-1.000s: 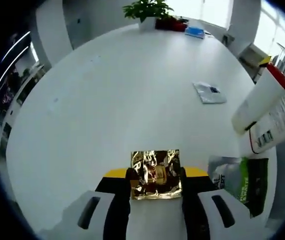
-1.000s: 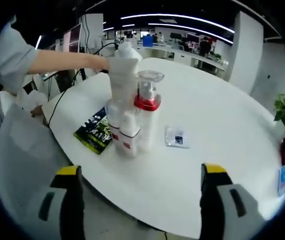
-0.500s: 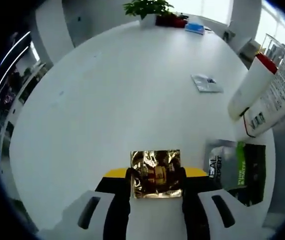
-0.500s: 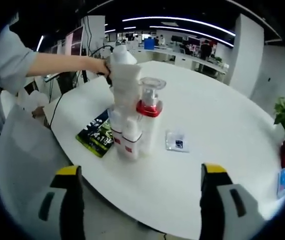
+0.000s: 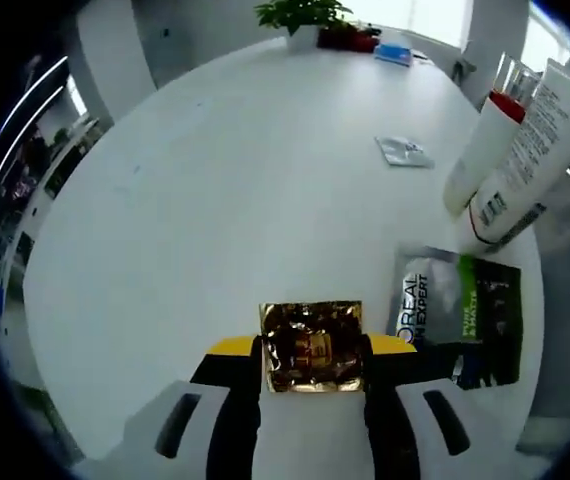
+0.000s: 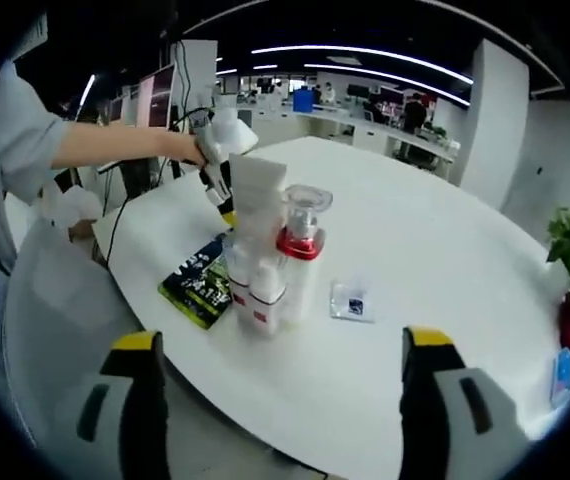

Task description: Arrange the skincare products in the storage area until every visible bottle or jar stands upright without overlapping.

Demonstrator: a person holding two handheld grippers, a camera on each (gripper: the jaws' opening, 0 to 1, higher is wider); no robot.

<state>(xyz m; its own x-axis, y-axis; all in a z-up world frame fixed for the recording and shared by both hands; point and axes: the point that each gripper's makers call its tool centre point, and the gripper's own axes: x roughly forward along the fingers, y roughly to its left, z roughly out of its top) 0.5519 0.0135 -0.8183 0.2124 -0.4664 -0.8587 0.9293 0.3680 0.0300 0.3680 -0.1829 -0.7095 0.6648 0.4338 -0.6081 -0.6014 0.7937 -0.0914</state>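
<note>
Crinkled gold foil packet (image 5: 314, 346), red-collared white bottle (image 6: 299, 250), white table (image 5: 215, 180).

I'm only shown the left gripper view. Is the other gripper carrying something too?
Observer: No. The right gripper is open, with nothing between its jaws, while yours grip the gold foil sachet.
Operator: What's hiding behind those big tubes?
Observer: Two small white bottles with red labels stand upright on the far side from you.
Operator: Is anyone there?
Observer: Yes, a person's arm in a grey sleeve stretches over the table towards the tubes.
</note>
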